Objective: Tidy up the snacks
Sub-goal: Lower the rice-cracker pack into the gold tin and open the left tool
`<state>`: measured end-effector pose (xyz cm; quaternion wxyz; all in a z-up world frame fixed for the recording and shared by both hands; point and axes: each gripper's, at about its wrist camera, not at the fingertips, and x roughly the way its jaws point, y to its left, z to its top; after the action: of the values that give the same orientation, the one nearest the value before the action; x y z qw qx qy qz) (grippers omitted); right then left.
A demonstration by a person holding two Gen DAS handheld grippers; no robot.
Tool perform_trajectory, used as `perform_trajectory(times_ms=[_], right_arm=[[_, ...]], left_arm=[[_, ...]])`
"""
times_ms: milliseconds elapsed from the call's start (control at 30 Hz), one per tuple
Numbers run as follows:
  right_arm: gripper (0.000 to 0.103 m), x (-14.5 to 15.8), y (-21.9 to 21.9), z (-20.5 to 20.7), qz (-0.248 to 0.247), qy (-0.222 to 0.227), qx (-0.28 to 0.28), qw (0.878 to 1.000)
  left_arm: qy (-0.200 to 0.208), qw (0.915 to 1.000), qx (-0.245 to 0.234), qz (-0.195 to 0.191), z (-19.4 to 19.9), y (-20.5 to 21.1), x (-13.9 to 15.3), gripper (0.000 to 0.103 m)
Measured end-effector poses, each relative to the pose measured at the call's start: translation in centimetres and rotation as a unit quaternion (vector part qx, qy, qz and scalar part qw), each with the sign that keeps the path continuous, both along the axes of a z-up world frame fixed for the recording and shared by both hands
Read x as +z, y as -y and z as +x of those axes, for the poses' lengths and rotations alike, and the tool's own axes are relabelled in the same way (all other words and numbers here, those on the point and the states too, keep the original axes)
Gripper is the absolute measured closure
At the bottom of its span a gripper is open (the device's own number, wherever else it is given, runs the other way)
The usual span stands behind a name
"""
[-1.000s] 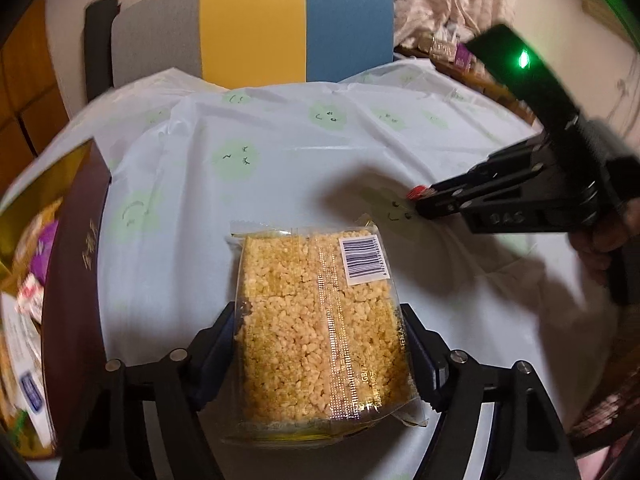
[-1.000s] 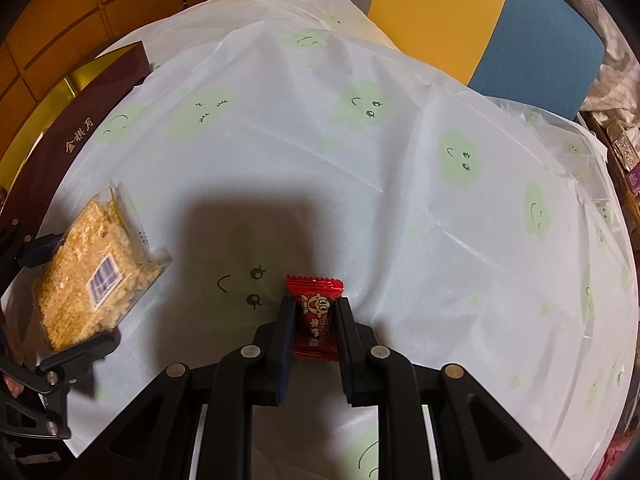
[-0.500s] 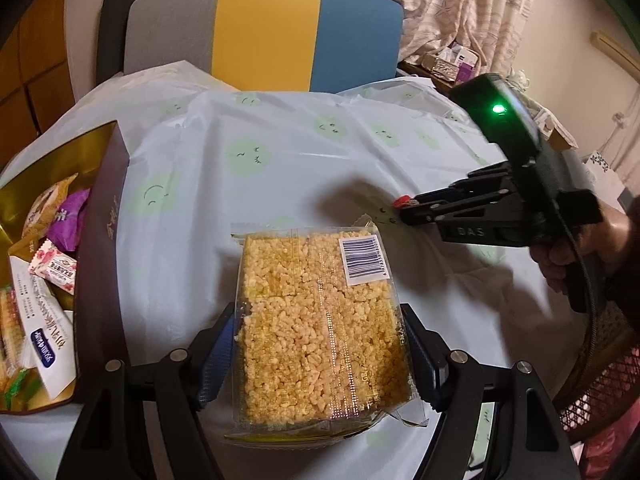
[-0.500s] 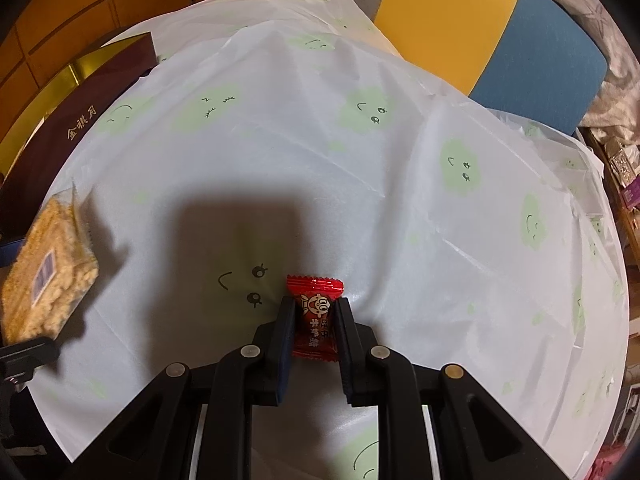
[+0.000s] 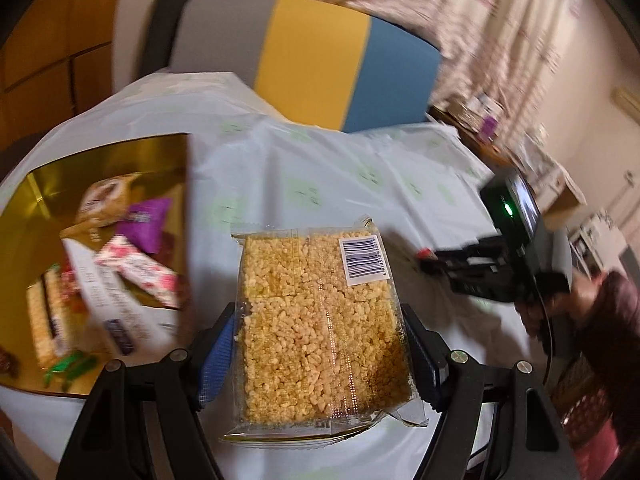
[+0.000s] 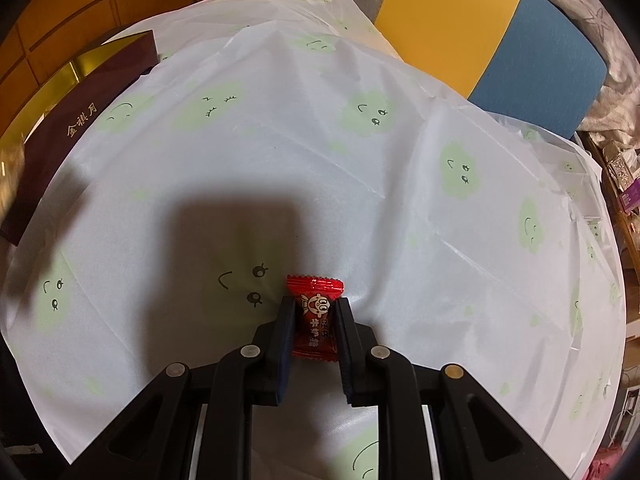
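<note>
1. The left gripper is grasping the rice-crisp packet across its width, its blue pads pressing on both long edges, so its jaws are standing wide only because the packet is wide.
2. The packet is hanging above the tabletop, just beside the gold-lined box on its open side, with the barcode end pointing away from the gripper.
3. To do this step well, I judge the packet should be kept level while being carried over the box wall, then lowered onto a free patch inside and not on top of the purple pouch and the pink-flowered wrapper already lying there.
4. The crisp block looks brittle, so the grip should be staying gentle, and release should wait until the packet is resting on something.
5. The right gripper is clenched on the red candy, holding it by the sides of its wrapper.
6. That candy is sitting low over the tabletop, well apart from the box, whose dark outer wall is showing at the far left of the right wrist view.
</note>
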<state>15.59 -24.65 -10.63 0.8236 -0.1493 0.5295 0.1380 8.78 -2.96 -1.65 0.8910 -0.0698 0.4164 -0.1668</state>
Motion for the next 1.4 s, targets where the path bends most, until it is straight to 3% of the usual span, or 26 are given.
perform_trajectory(times_ms=[200, 267, 400, 567, 767, 933, 1133, 1400], right_arm=[[0.084, -0.1, -0.2, -0.2, -0.001, 0.001, -0.001, 1.000], [0.084, -0.1, -0.2, -0.2, -0.001, 0.001, -0.001, 1.000], [0.084, 0.0, -0.2, -0.2, -0.002, 0.002, -0.002, 1.000], [0.084, 0.0, -0.1, -0.2, -0.002, 0.002, -0.001, 1.000], [0.084, 0.0, -0.1, -0.2, -0.004, 0.003, -0.001, 1.000], [0.084, 0.0, -0.2, -0.2, -0.003, 0.003, 0.000, 1.000], [0.084, 0.0, -0.2, -0.2, -0.004, 0.004, 0.000, 1.000], [0.084, 0.1, -0.3, -0.2, -0.007, 0.005, 0.001, 1.000]], left_arm=[[0.006, 0.9955, 0.094, -0.010, 0.9, -6.0, 1.7, 0.027], [0.003, 0.9915, 0.130, -0.010, 1.1, -8.3, 2.0, 0.027], [-0.027, 0.9794, 0.194, -0.048, 1.4, -13.2, 1.5, 0.027], [-0.063, 0.9639, 0.241, -0.095, 1.3, -16.7, 0.1, 0.027], [-0.105, 0.9518, 0.246, -0.149, 1.6, -17.8, -1.2, 0.027], [-0.122, 0.9561, 0.238, -0.118, 2.9, -16.6, -2.3, 0.027], [-0.121, 0.9557, 0.267, -0.023, 5.0, -17.4, -3.9, 0.027], [-0.116, 0.9497, 0.282, 0.072, 6.9, -18.3, -4.5, 0.027]])
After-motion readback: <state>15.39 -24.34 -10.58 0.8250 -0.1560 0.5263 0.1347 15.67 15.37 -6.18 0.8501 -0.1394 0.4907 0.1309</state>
